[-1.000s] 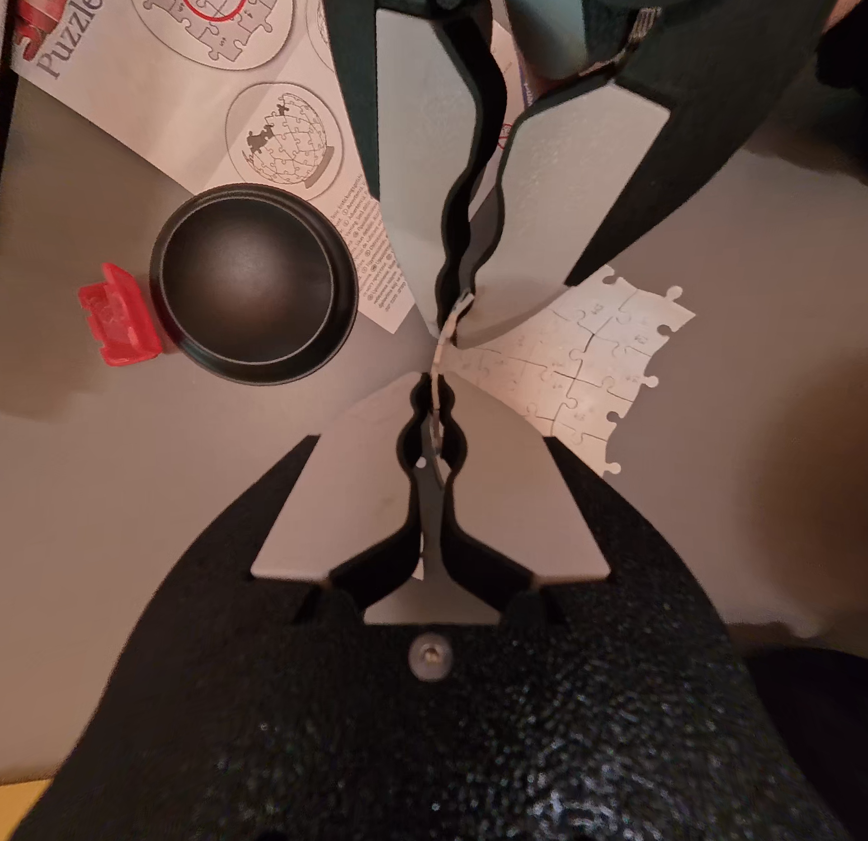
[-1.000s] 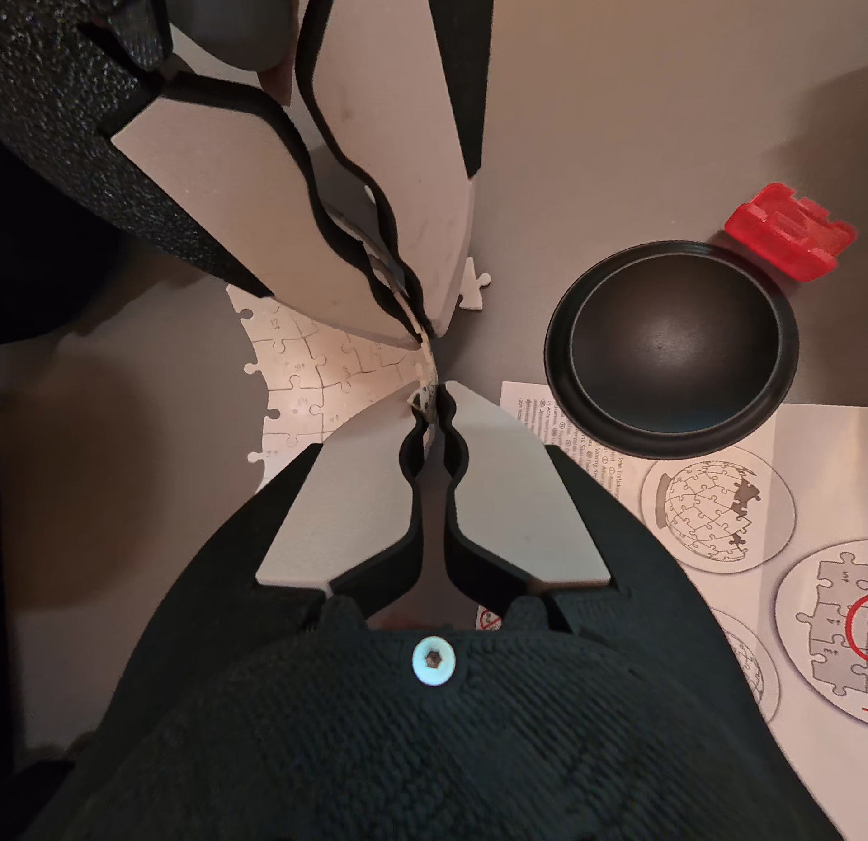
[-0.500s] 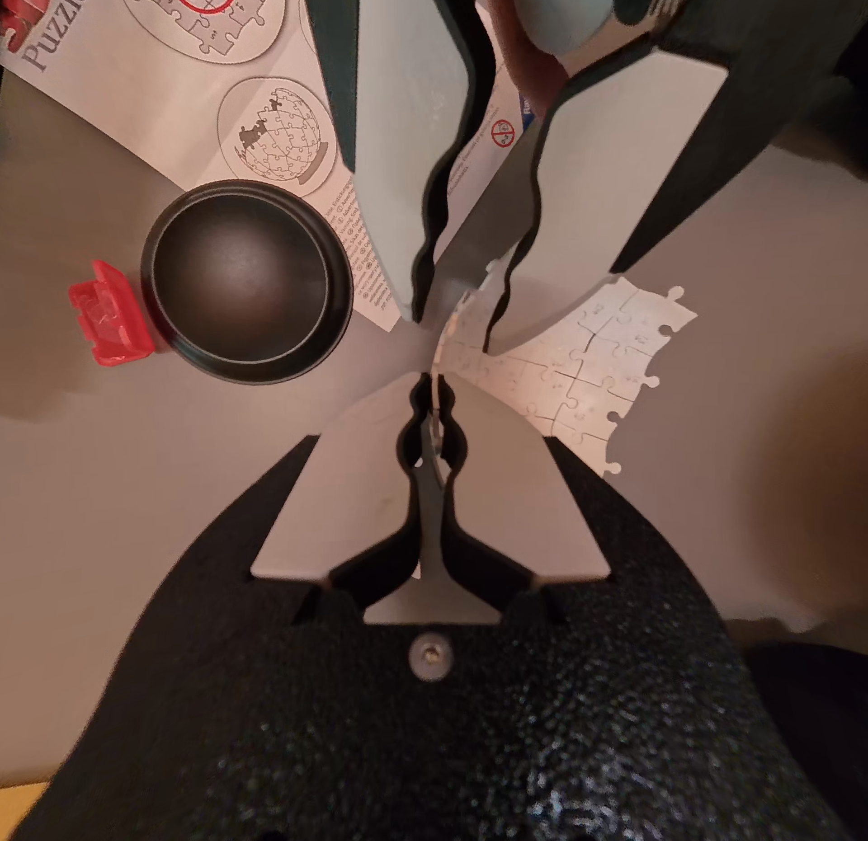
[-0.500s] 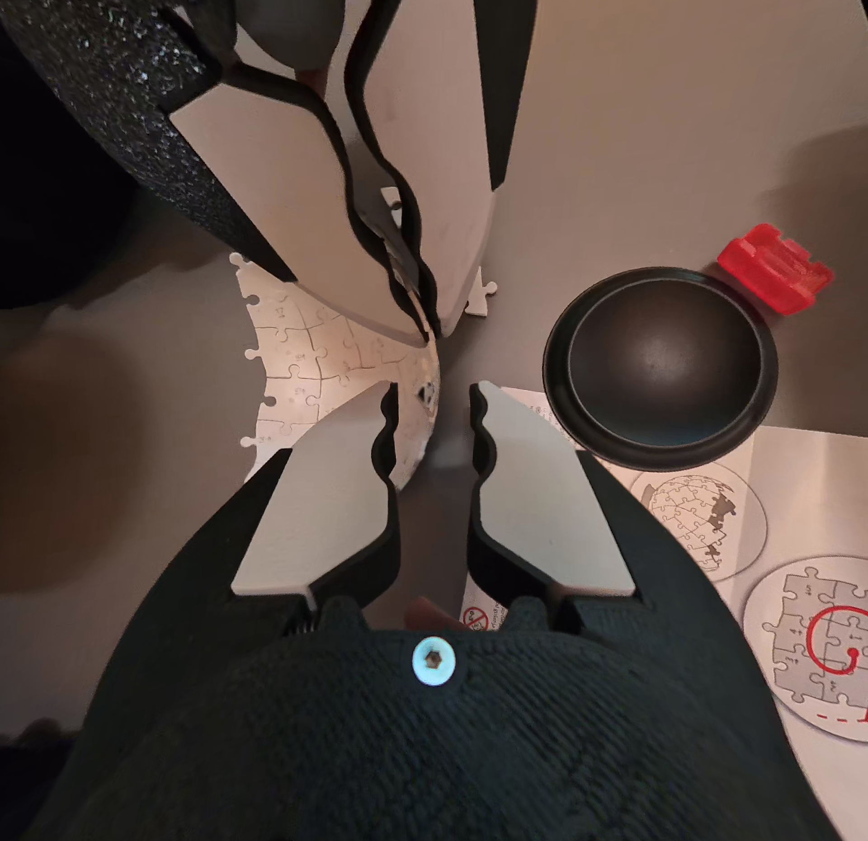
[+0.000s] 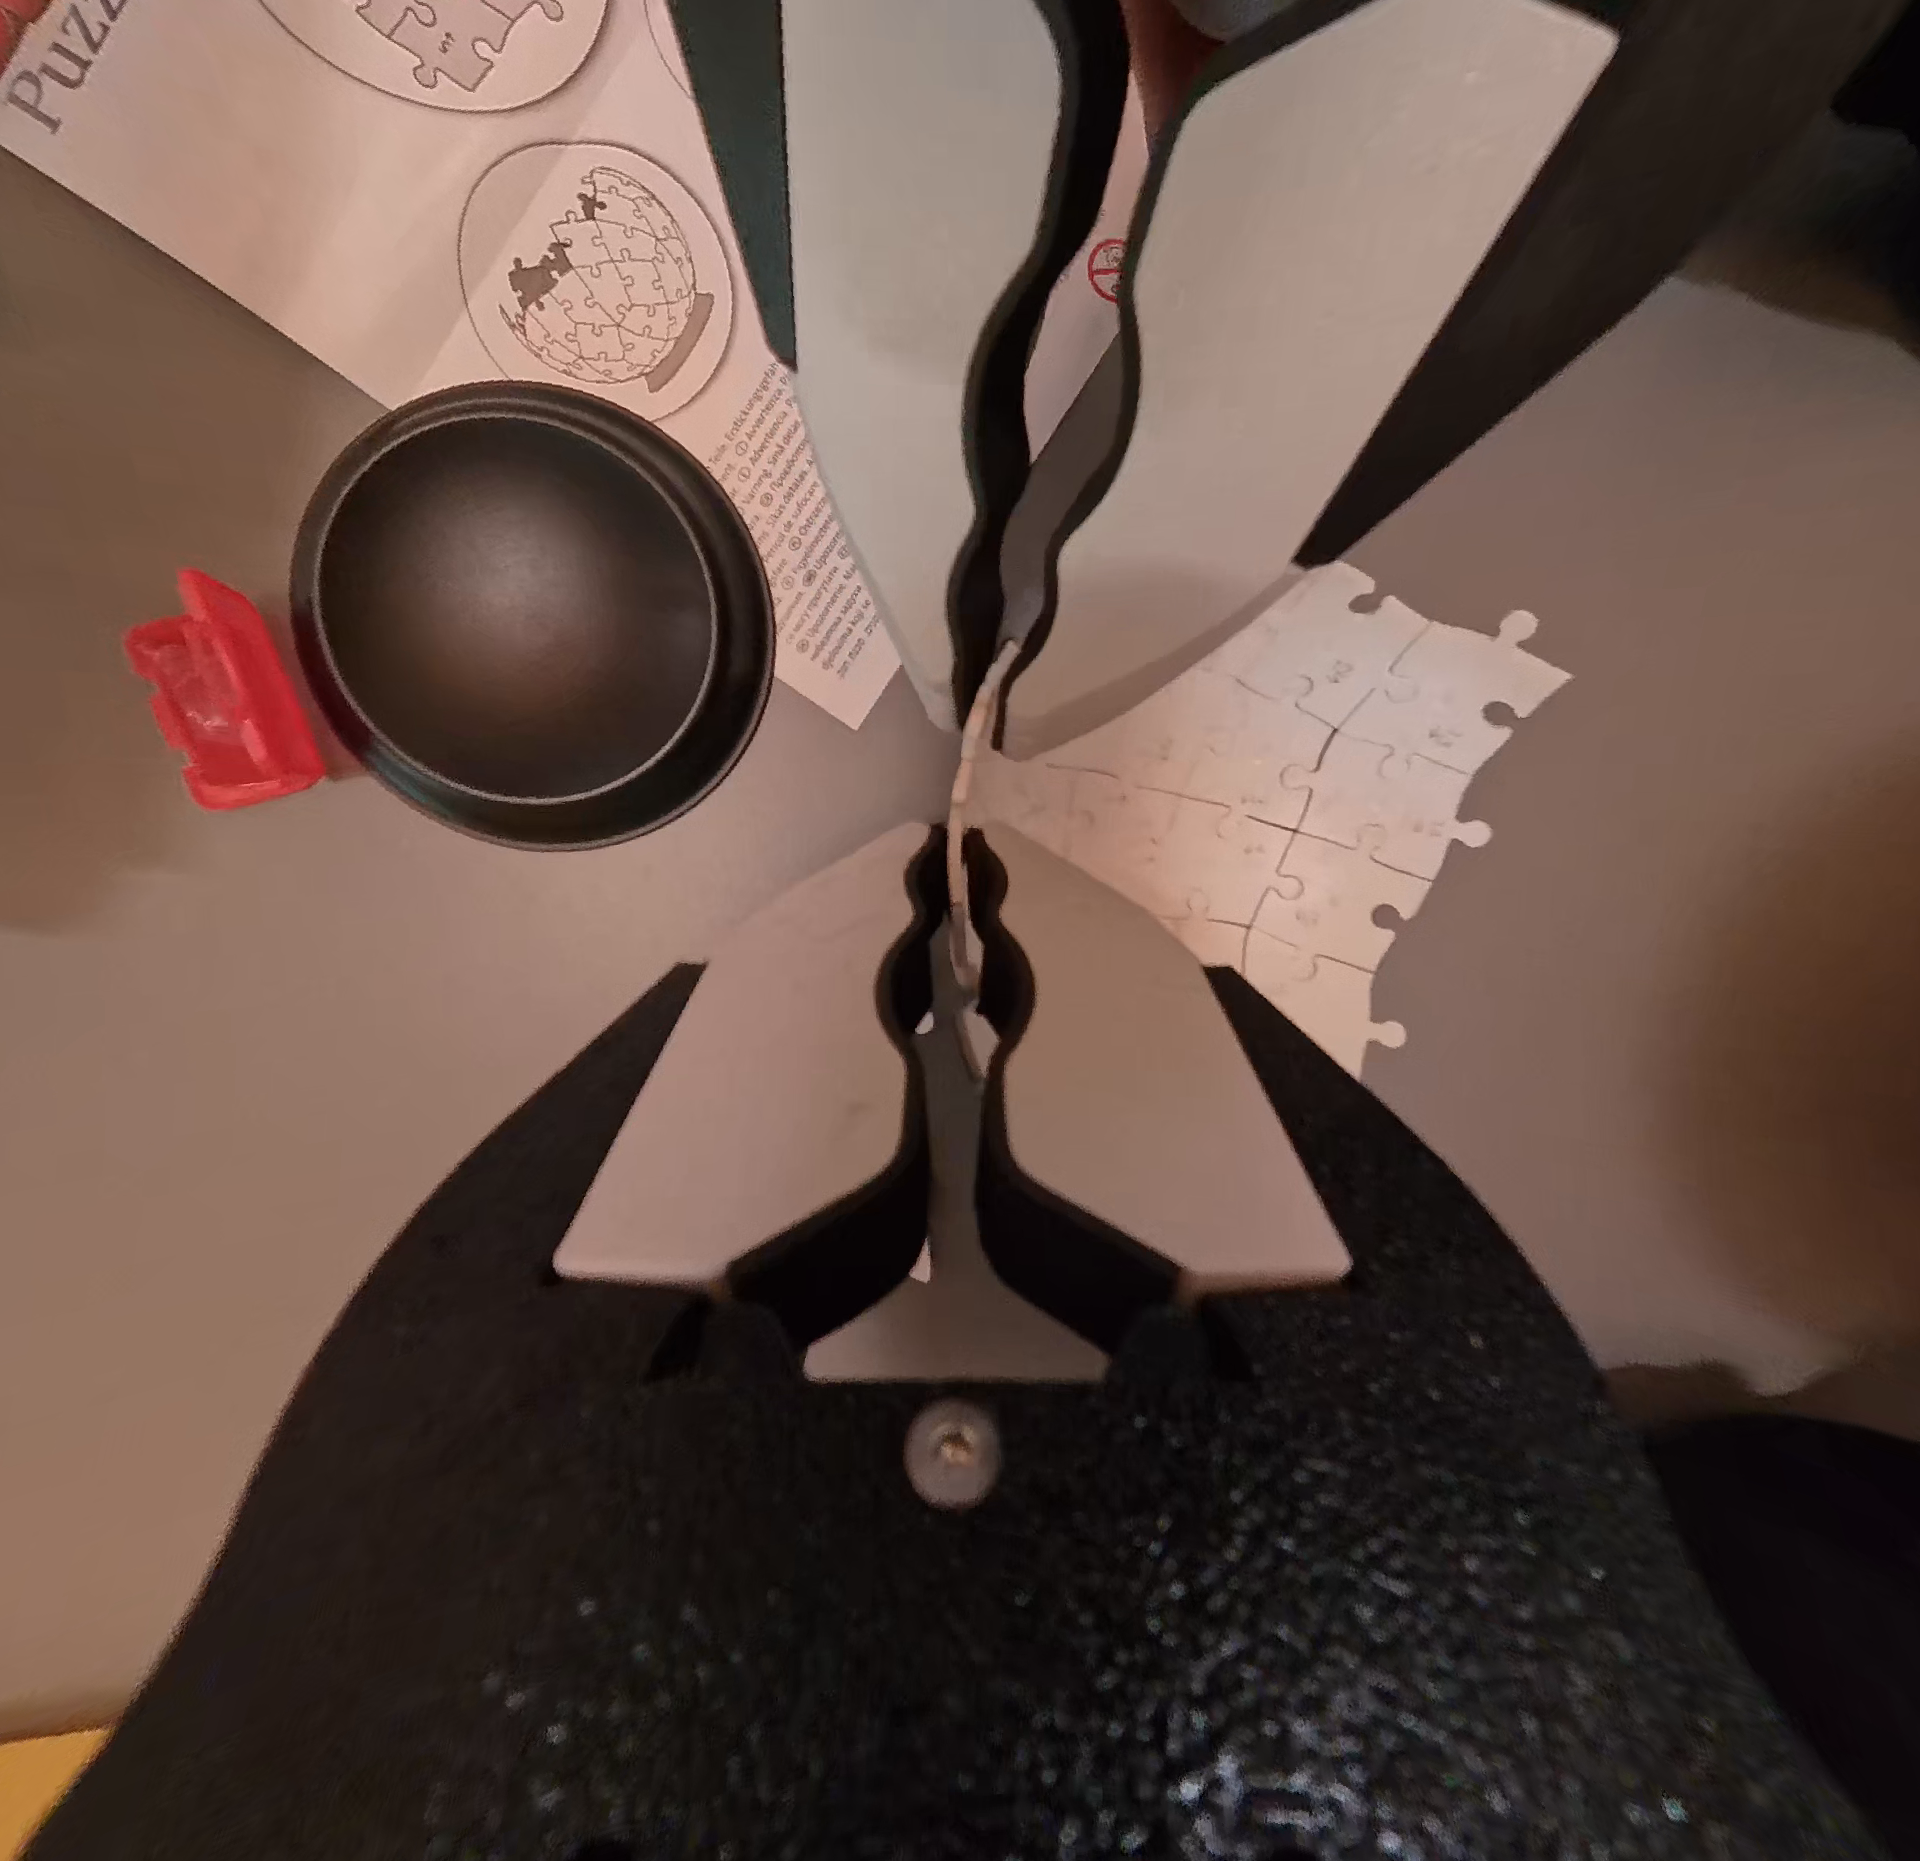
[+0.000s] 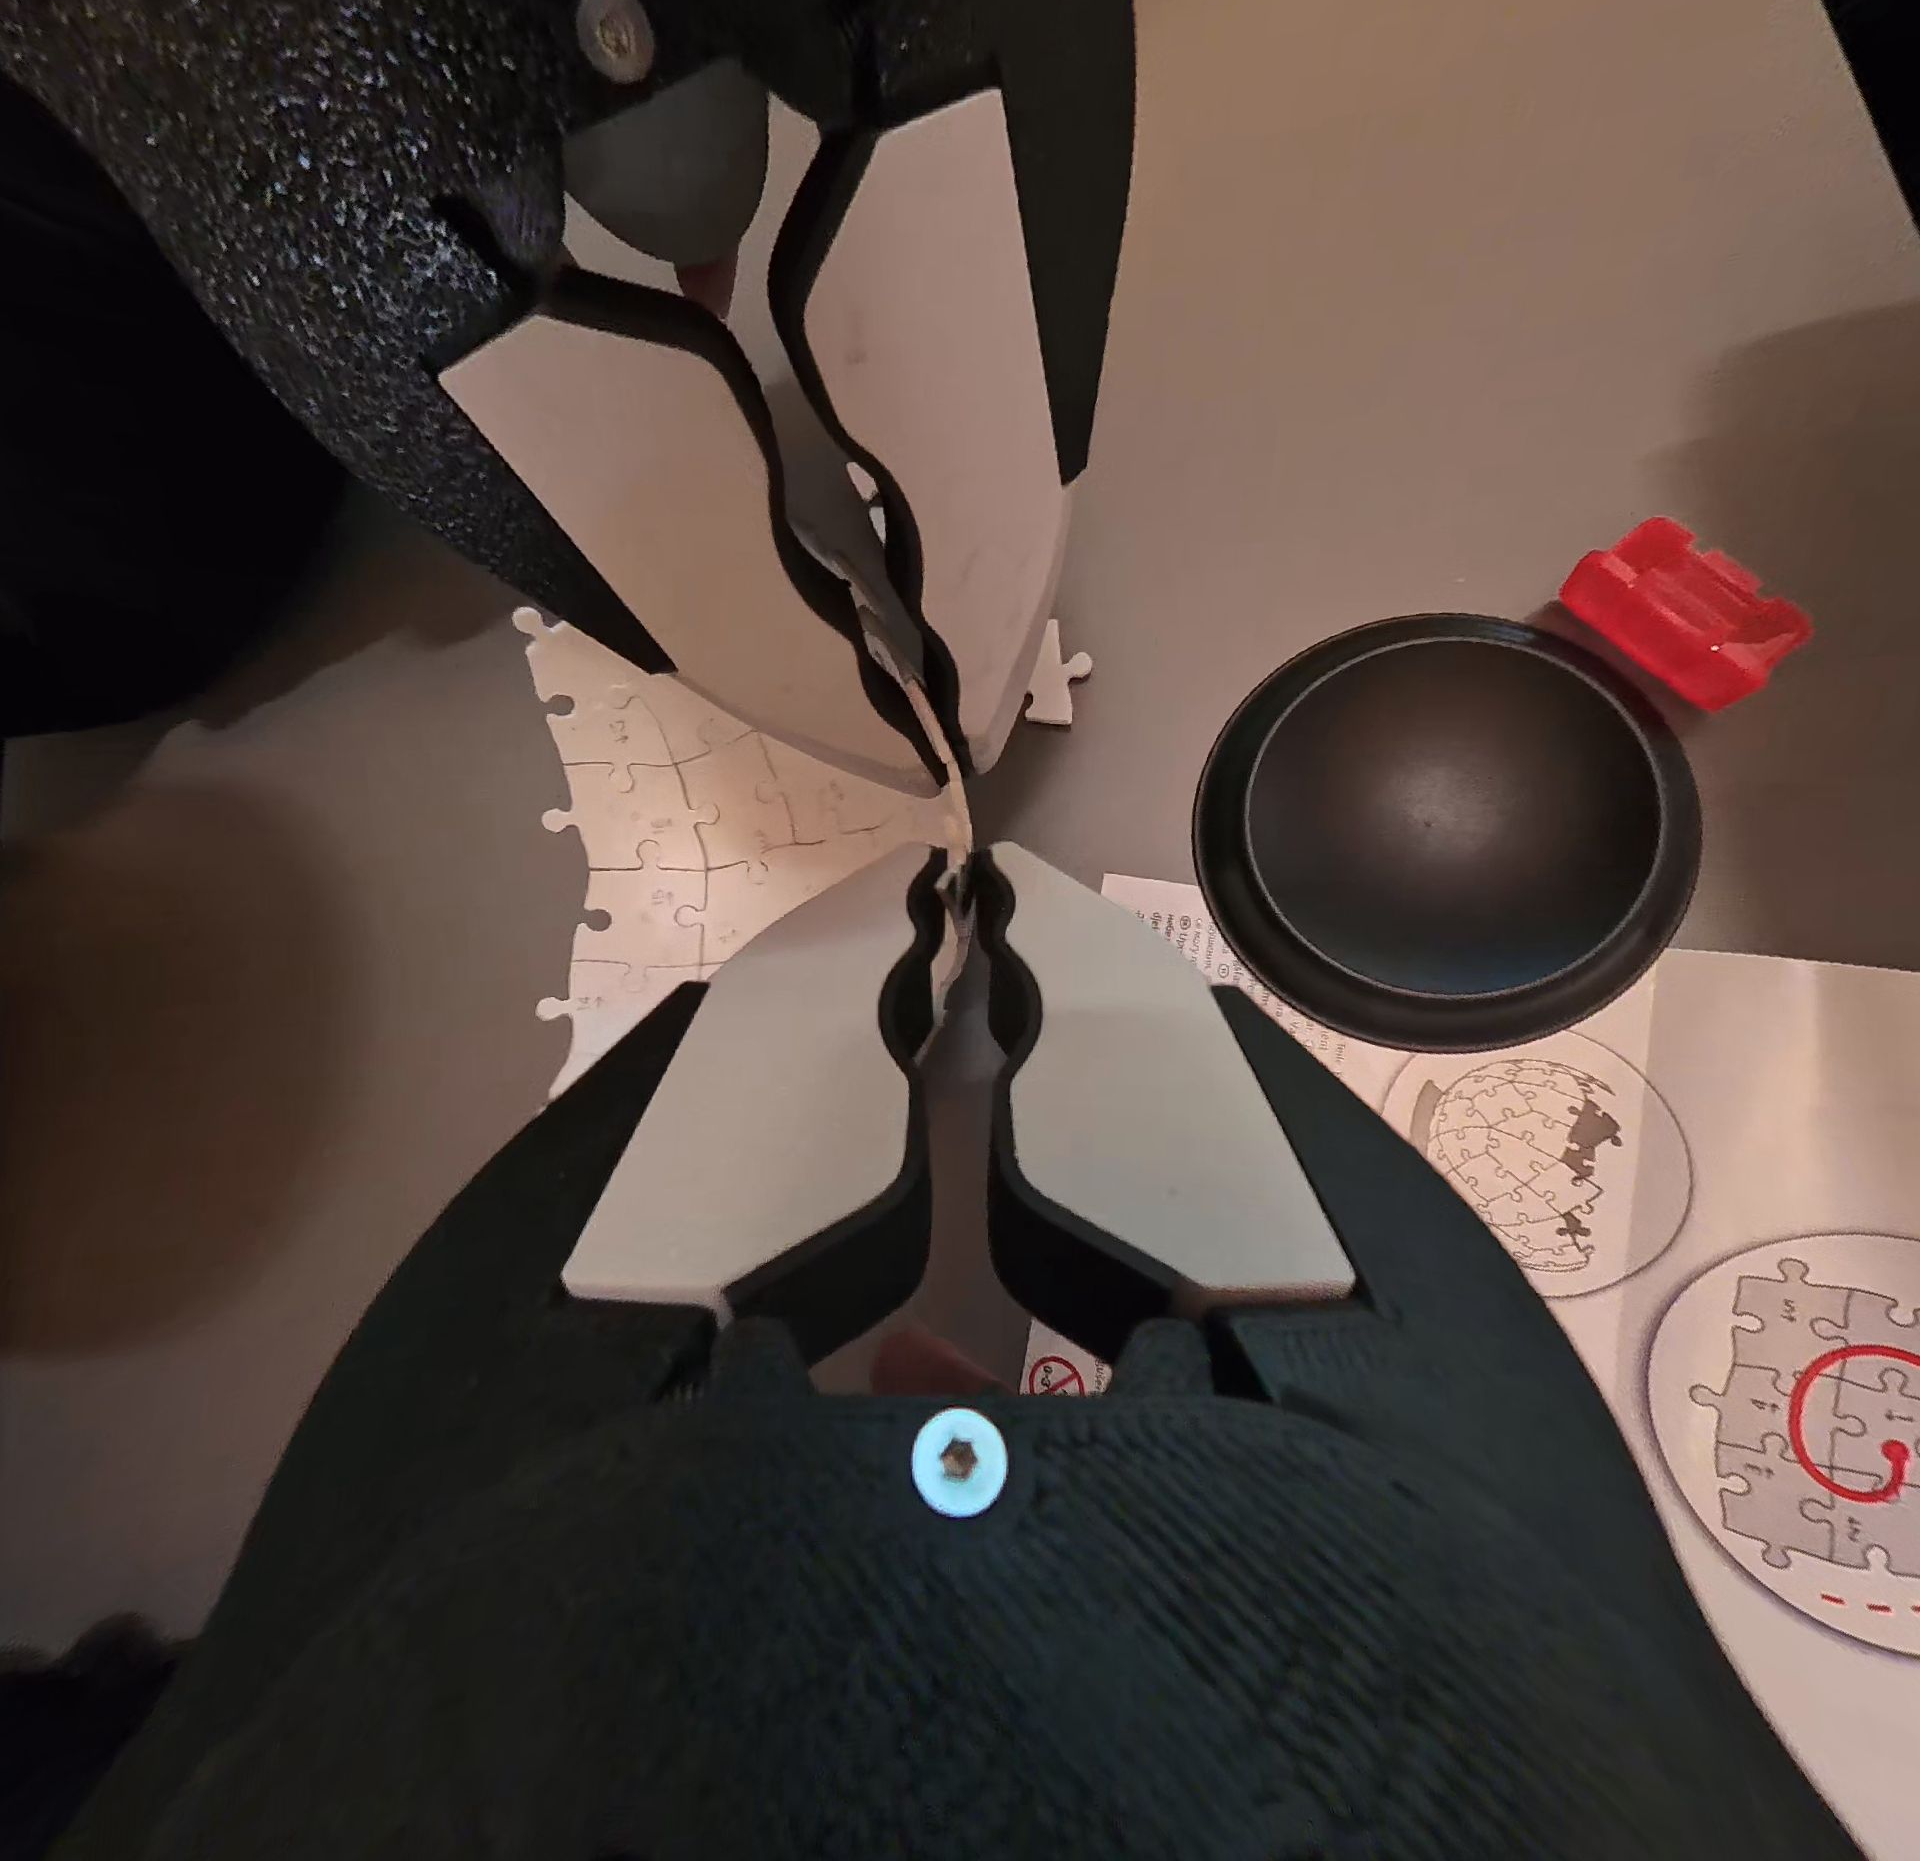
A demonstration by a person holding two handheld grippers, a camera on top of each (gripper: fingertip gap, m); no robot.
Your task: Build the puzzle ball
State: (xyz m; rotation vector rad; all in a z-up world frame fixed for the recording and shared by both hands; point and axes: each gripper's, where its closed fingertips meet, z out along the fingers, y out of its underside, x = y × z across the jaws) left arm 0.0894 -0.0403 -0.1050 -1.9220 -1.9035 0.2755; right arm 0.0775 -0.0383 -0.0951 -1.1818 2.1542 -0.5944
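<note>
Left wrist view: left gripper (image 5: 954, 855) clamped on the curved puzzle section (image 5: 1299, 803) edge, held above the table (image 5: 416, 1084).
Right gripper (image 6: 951, 881): pinched on the same rim.
Risk: opposing pulls could pop joints apart.

printed instruction sheet (image 5: 343, 201), numbered puzzle pieces (image 5: 1340, 772)

A curved white sheet of joined puzzle pieces (image 5: 1299, 803) is held on edge above the bench. One loose piece (image 6: 1058, 681) is seen lying flat beyond it. A black dish-shaped stand (image 5: 530, 616) is set upright nearby.
</note>
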